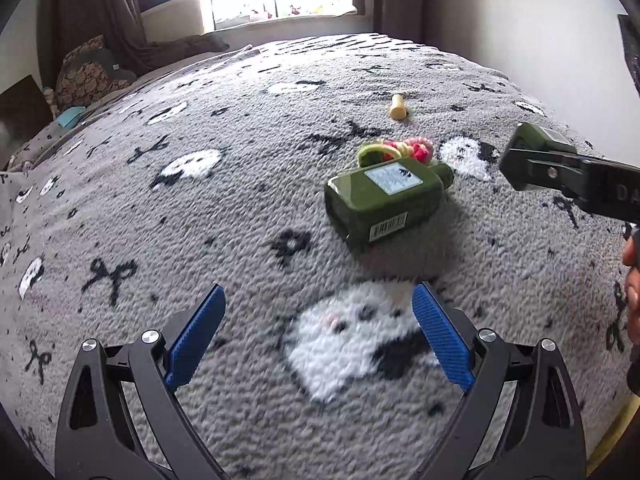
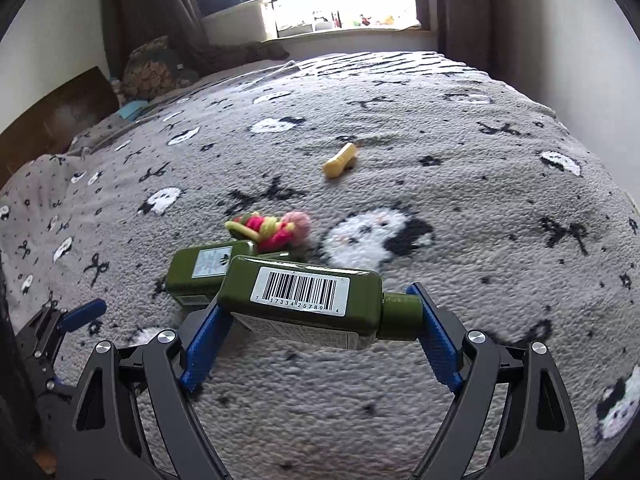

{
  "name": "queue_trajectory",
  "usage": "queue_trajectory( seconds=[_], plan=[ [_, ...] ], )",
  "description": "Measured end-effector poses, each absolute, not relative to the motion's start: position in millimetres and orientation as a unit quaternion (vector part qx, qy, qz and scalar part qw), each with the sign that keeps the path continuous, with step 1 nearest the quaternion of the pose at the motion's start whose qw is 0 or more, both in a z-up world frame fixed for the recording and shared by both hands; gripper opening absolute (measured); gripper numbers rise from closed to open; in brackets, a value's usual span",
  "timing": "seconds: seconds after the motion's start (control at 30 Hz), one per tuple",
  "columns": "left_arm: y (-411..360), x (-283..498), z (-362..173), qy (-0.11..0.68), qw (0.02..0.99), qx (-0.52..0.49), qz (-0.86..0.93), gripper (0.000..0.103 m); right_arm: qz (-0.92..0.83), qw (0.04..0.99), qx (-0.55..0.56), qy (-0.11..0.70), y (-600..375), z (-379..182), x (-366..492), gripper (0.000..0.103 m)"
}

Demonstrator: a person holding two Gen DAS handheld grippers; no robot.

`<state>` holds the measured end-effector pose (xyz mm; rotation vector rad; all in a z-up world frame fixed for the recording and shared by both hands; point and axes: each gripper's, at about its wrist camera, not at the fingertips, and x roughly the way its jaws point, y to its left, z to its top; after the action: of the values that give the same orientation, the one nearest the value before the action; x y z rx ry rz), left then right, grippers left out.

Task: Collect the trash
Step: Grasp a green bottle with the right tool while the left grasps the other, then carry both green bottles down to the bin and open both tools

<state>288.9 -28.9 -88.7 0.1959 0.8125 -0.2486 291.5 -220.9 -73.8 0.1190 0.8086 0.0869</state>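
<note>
- Right gripper [image 2: 318, 320] pinching a green bottle [image 2: 312, 300] lengthwise, base against one finger and cap against the other, lifted off the blanket [image 2: 460, 208], presumably to carry away as trash.
- Left gripper [image 1: 316, 328] spread wide, holding nothing, aimed toward a second green bottle [image 1: 384, 204] lying on its side, likely the next pick.
- Just beyond that, touching or nearly so: a knitted toy [image 1: 404, 150]; farther off, a small yellow piece [image 1: 398, 108].
- No bin or bag visible; bottle contents impossible to tell.
</note>
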Motion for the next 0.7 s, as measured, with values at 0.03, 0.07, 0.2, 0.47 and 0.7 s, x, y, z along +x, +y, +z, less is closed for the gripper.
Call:
queue_trajectory(
  seconds=[0.03,0.07,0.2,0.47,0.7],
  plan=[
    [-35,295,-89,0.392,0.906,0.098,-0.124,0.089,0.041,0.917,0.057,0.393,-226,-73,292,0.086],
    [-42,301,-88,0.391,0.906,0.1,-0.126,0.089,0.04,0.917,0.056,0.393,-231,-73,292,0.086],
    [-65,328,-90,0.396,0.902,0.109,-0.132,0.089,0.042,0.917,0.061,0.392,-247,-73,294,0.086],
    [-96,366,-115,0.418,0.877,0.171,-0.161,0.096,0.056,0.914,0.061,0.397,-258,-75,294,0.086],
    [-96,361,-112,0.421,0.875,0.157,-0.181,0.082,0.049,0.912,0.06,0.403,-268,-81,295,0.086]
  ],
)
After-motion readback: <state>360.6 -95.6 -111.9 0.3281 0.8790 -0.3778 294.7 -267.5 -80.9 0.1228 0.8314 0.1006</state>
